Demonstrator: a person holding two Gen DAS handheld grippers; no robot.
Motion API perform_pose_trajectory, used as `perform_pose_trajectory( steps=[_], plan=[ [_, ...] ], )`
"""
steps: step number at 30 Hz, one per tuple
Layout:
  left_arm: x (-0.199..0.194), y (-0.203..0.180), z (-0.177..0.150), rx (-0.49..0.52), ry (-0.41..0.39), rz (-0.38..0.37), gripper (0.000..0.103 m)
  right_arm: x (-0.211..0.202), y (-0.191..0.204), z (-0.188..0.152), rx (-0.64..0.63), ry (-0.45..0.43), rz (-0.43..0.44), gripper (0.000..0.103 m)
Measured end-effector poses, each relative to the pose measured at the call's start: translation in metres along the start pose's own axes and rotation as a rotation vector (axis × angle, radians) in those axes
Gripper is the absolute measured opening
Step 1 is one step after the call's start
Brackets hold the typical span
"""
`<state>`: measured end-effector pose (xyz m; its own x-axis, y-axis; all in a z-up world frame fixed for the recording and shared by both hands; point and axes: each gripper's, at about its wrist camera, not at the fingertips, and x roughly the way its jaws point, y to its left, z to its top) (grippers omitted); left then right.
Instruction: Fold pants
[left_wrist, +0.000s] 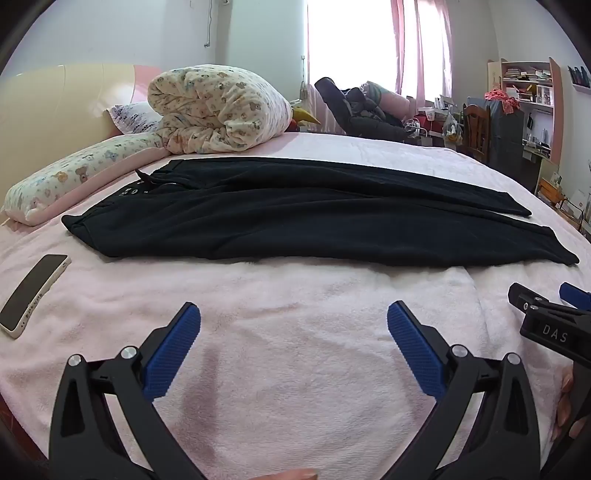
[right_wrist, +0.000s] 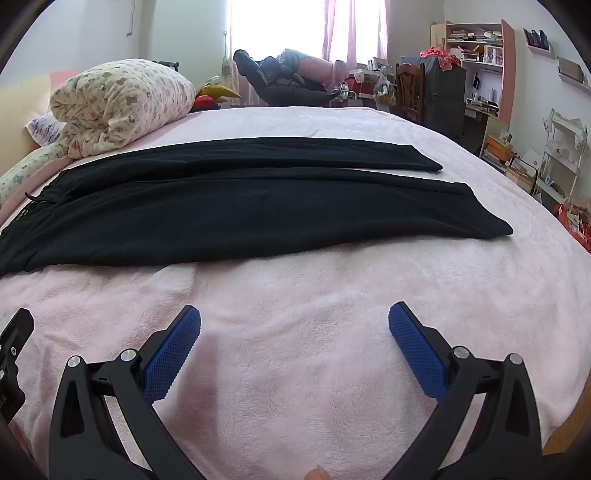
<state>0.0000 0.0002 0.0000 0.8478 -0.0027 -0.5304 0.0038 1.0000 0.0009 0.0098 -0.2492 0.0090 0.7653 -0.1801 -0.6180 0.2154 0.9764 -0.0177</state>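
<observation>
Your left claw (left_wrist: 293, 321) and right claw (right_wrist: 294, 321) gape empty; the pants (left_wrist: 314, 218) at twelve o'clock look soft, limp, so pinch waistband and hems.

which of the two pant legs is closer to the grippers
The front leg, whose cuff ends at the right, lies closer to both open hand-held grippers. The other leg lies behind it, toward the window, and its cuff stops shorter.
</observation>
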Motion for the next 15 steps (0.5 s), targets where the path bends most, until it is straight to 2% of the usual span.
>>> perform_pose_trajectory(
  steps=[15],
  plan=[
    [-0.0002,-0.0002,-0.0001,0.004,-0.001,0.003,0.101,0.0005,0.0005,0.0001,0.0,0.0,-0.001,0.102]
  ],
)
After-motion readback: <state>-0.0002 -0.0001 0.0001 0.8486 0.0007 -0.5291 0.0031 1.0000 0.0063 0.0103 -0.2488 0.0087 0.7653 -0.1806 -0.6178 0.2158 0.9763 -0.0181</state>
